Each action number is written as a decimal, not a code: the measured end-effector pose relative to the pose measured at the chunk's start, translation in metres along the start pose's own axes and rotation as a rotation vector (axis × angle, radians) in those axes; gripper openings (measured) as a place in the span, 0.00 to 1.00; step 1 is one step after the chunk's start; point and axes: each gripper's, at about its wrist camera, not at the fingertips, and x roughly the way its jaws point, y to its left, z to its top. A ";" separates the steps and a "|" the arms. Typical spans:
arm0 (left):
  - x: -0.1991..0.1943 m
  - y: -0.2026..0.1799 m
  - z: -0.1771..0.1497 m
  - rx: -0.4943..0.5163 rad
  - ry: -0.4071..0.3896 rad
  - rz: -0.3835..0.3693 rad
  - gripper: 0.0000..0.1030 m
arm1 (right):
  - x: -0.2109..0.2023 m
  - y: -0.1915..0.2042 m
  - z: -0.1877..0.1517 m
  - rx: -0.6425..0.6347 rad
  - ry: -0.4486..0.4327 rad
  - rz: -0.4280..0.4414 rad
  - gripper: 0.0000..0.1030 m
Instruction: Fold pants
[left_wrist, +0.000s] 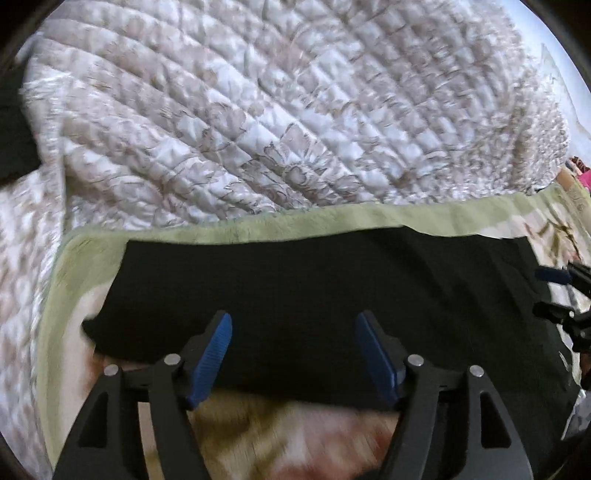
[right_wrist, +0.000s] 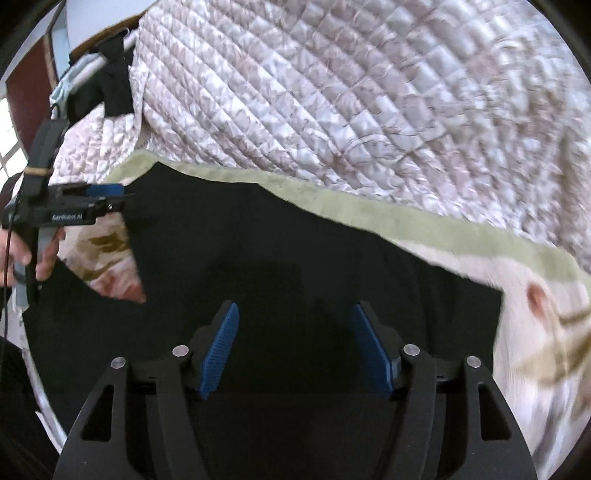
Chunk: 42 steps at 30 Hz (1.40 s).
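Quilt (left_wrist: 295, 110): largest thing in view; white-and-taupe floral, stitched in a diamond grid, puffy. Heaped behind the work area, probably pushed back to free a flat patch of bed.

Blanket (left_wrist: 332, 221): plush, pale green border, cream floral centre. Spread flat under the garment; reads as the folding surface.

Pants (left_wrist: 314, 295): black, matte, soft knit or fleece by the look. Lie flat on the blanket just short of the green border, as a broad dark band; far edge straight, left end rounded. Seams and waistband not discernible. Laid flat likely so a fold can be taken cleanly; how many folds are done, cannot tell.

Left hand-held gripper (left_wrist: 293, 354): black frame, ribbed blue pads (left_wrist: 212, 354). Fingers spread wide, nothing between them; poised over the near edge of the pants.

Right hand-held gripper (right_wrist: 293, 350): same build, also released and empty, over the middle of the black cloth.

Dark garment (right_wrist: 114, 81): hangs from a rail at far left, behind the quilt.
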 end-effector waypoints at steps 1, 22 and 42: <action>0.010 0.003 0.006 -0.004 0.009 0.005 0.70 | 0.014 -0.007 0.009 -0.009 0.012 0.002 0.62; 0.096 -0.014 0.027 0.262 0.052 0.001 0.16 | 0.102 -0.041 0.049 -0.201 0.158 0.003 0.08; -0.133 -0.024 -0.096 0.083 -0.233 -0.062 0.04 | -0.116 0.064 -0.049 -0.118 -0.115 -0.027 0.07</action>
